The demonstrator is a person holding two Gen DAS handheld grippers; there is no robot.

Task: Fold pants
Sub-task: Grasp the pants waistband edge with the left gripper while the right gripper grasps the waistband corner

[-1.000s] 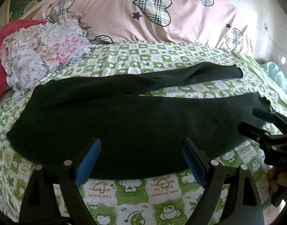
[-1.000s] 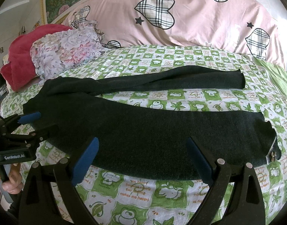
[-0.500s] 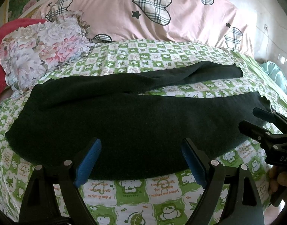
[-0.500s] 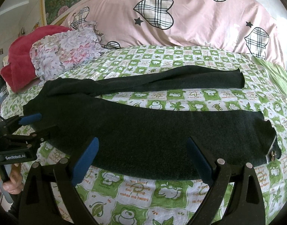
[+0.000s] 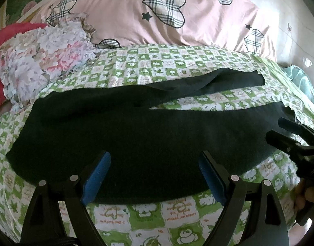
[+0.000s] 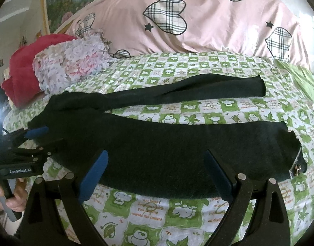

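Dark green-black pants (image 5: 136, 135) lie flat across the bed, waist at the left, the two legs spread apart toward the right; they also show in the right wrist view (image 6: 167, 143). My left gripper (image 5: 154, 176) is open, hovering over the near edge of the pants toward the waist end. My right gripper (image 6: 154, 176) is open over the near leg's lower edge. Each gripper shows in the other's view: the right one (image 5: 283, 131) by the near leg's cuff, the left one (image 6: 36, 137) by the waist. Neither holds cloth.
The bed has a green-and-white checked cartoon sheet (image 5: 157, 67). A pink duvet with plaid hearts (image 5: 157, 16) lies along the back. A floral pillow (image 5: 44, 61) and a red blanket (image 6: 23, 67) sit at the back left. The bed's near edge is below the grippers.
Both grippers have drifted only slightly; the pants lie as before and both stay open.
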